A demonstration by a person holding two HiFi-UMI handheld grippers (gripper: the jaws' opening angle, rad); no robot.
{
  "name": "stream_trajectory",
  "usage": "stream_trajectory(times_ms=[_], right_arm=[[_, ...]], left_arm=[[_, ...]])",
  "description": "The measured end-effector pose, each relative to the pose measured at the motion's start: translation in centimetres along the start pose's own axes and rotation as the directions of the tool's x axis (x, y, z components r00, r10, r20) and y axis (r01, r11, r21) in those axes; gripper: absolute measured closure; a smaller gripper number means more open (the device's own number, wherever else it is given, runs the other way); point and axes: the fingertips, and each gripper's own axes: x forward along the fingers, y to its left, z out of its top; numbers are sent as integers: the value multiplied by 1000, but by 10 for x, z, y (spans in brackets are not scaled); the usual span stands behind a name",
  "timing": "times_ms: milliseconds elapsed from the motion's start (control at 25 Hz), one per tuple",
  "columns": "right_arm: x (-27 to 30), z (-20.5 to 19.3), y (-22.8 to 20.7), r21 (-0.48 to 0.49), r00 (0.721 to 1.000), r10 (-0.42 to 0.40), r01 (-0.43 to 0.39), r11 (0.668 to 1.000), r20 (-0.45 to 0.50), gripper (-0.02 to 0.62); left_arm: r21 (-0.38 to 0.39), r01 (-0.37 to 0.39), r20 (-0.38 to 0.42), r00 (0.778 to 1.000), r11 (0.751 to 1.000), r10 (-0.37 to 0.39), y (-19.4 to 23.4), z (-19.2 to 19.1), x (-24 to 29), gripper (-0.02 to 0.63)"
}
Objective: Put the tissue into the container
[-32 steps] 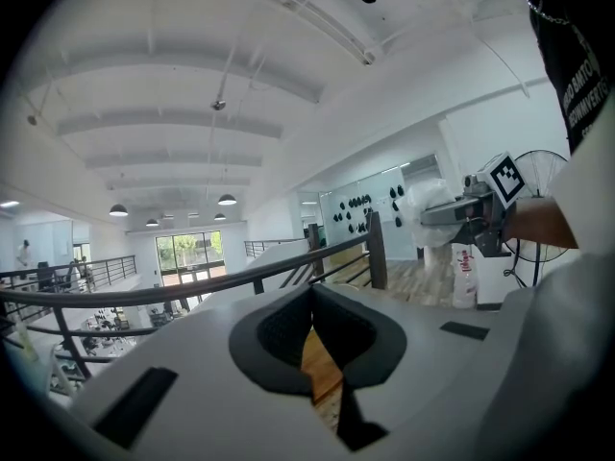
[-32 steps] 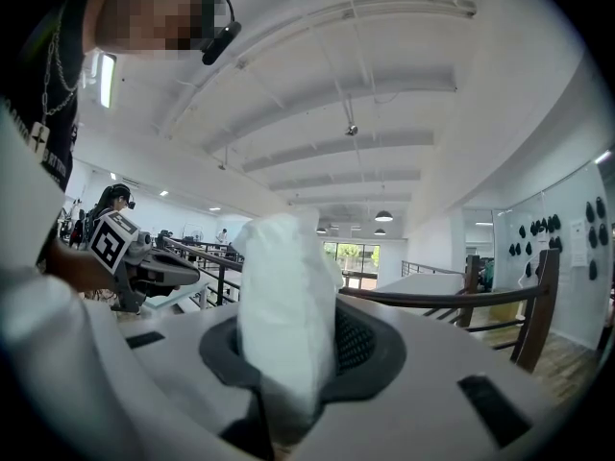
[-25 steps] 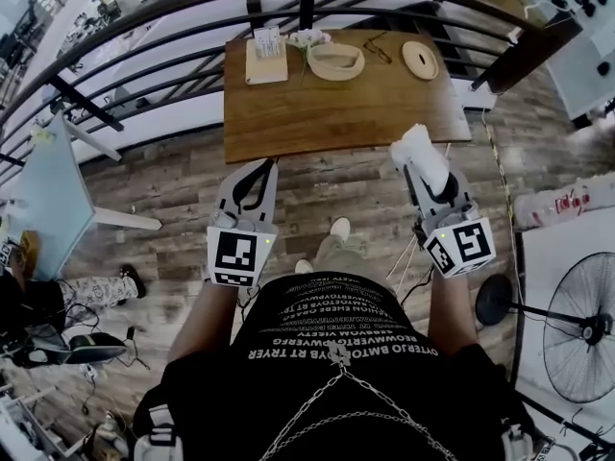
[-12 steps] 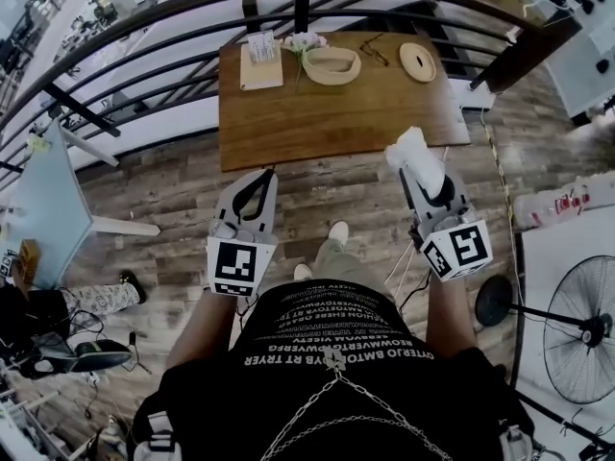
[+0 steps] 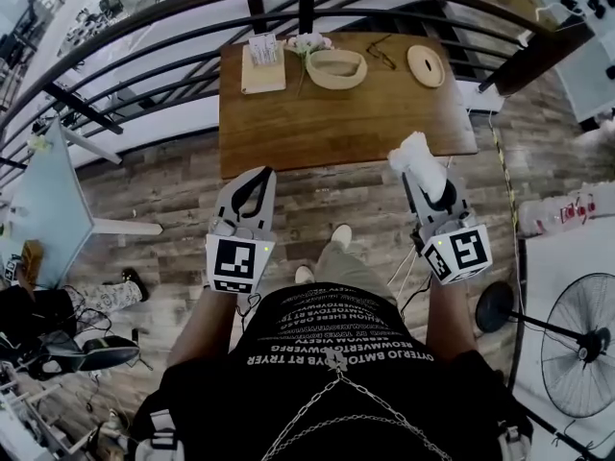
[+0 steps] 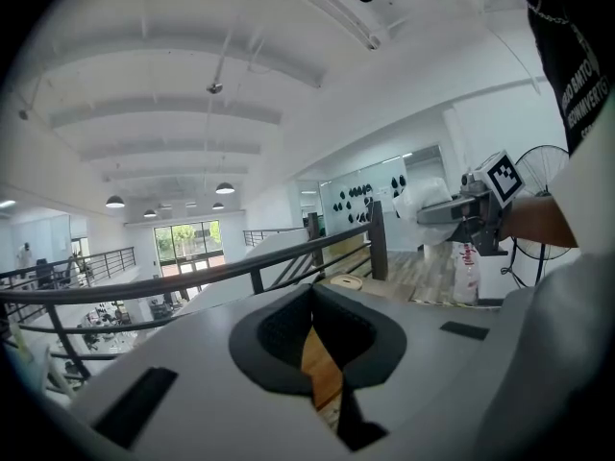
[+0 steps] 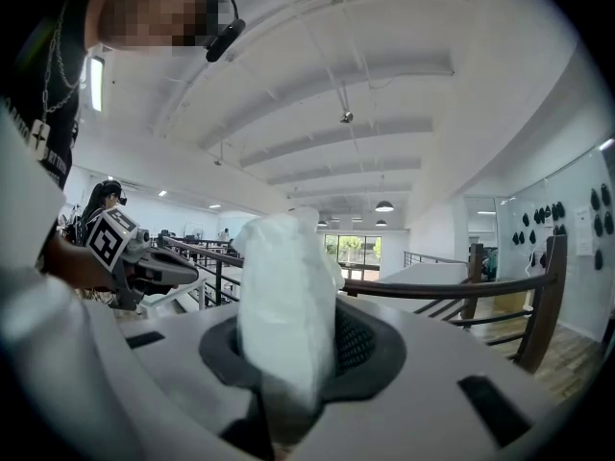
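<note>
Right gripper view — tissue (image 7: 285, 296) clamped btwn jaws of right gripper (image 7: 289, 349).

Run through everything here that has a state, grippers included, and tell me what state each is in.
Left gripper: shut, nothing held.
Right gripper: shut on the tissue.
Tissue: gripped, sticking out past the jaws, not in the container.
Container: open, on the table.
Lid: off, lying flat beside the container, apart from it.

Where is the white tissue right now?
The tissue sits at the head view's right, clamped in the right tongs, by the near right corner of the wooden table.
</note>
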Motion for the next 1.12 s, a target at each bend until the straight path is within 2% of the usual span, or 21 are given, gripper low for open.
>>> stream_trajectory(times_ms=[400,680,1120], right_arm=[[48,7,-55,12,999,30,-30,999,22,480],[65,12,-111,17,998,51,-52,998,48,480],[87,11,-160,30,990,118,-120,992,78,480]], left_arm=[[15,-24,1,1000,1000,24,13,28,66,581],[32,-47,-1,999,998,47,0,54,116,581],[37,-108,0,994,993,108,-8,81,162,581]])
